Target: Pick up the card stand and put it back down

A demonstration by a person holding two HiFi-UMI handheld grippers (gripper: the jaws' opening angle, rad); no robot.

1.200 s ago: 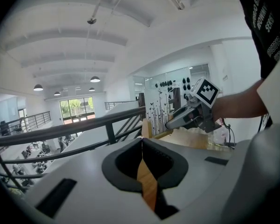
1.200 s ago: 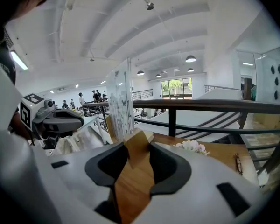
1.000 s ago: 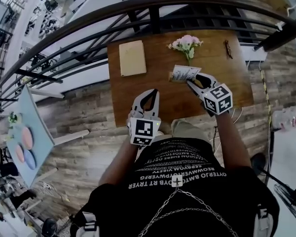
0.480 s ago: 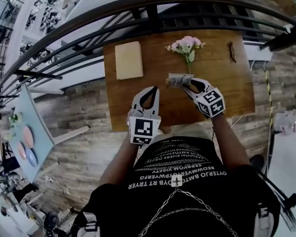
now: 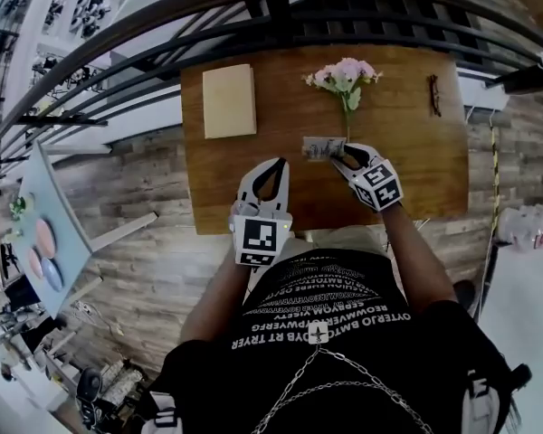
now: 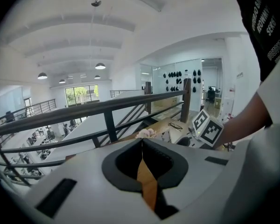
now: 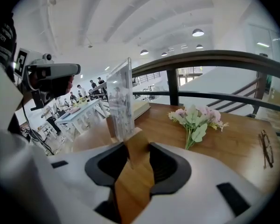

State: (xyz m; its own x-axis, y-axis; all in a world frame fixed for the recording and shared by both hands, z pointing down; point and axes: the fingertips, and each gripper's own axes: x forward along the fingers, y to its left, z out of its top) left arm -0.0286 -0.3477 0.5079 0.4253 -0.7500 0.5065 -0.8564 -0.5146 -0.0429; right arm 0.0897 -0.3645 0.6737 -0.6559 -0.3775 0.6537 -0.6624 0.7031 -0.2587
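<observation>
The card stand, a clear upright panel on a small wooden base, is in my right gripper. The jaws are shut on that base, seen close up in the right gripper view. The stand hangs low over the middle of the wooden table; whether it touches the top I cannot tell. My left gripper hovers over the table's near edge, left of the stand, its tips together and nothing in them.
A beige notebook lies at the table's far left. A bunch of pink flowers lies just behind the stand, and a pair of glasses at the far right. A dark railing runs along the table's far side.
My right gripper has come down toward the tabletop with the card stand still in it. The left gripper has shifted slightly and stays shut.
</observation>
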